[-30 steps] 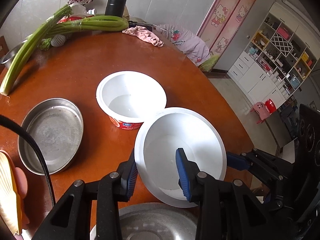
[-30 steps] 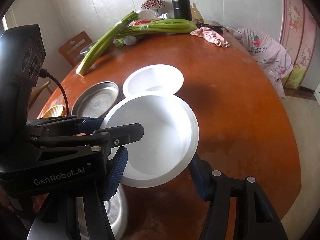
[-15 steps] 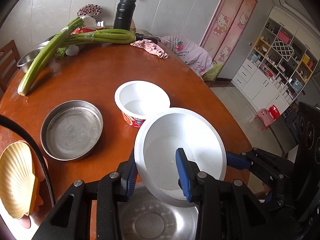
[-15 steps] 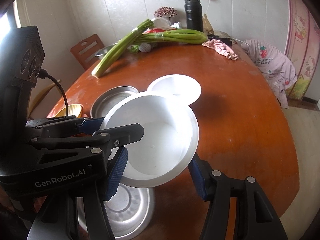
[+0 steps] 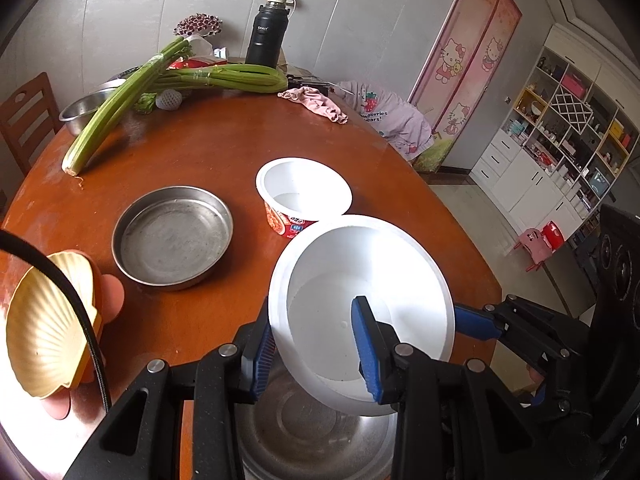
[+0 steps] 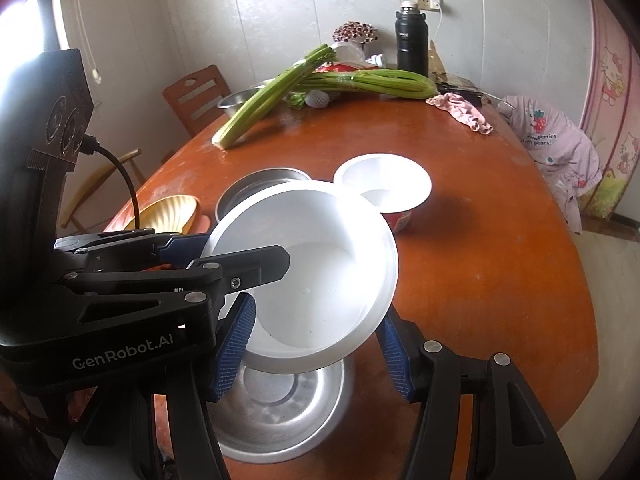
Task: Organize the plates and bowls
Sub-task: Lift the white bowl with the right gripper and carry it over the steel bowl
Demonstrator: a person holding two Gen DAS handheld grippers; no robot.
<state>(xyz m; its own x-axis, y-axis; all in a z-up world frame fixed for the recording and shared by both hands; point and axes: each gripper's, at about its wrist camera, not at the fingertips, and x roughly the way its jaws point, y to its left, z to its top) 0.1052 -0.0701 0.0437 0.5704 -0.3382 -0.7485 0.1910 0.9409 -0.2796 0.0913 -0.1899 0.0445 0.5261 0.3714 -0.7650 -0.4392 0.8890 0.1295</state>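
Above the near edge of the tabletop [image 5: 208, 152], the white bowl [image 5: 360, 304] hangs tilted over a steel basin [image 6: 276, 412]. The left gripper [image 5: 316, 344] is clamped on the bowl's wall, one blue pad outside and one inside. The right gripper [image 6: 316, 344] straddles the bowl's opposite side, a pad at each flank of the rim; whether these pads press on it cannot be told.

The left wrist view alone shows the shelving unit [image 5: 560, 144] and the full gold shell dish [image 5: 48, 320] at the left edge. The right wrist view alone shows the left gripper's housing and cable from the side, its upper finger reaching across the bowl's interior.

Toward the middle of the tabletop stand a steel pan [image 5: 172, 236] and, just beside it, a white cup with a red label [image 5: 304, 196]. Celery stalks [image 5: 168, 88], a pink cloth [image 5: 316, 104] and a black flask [image 5: 264, 36] occupy the far edge.

Both grippers point steeply downward, converging on the bowl from opposite sides.
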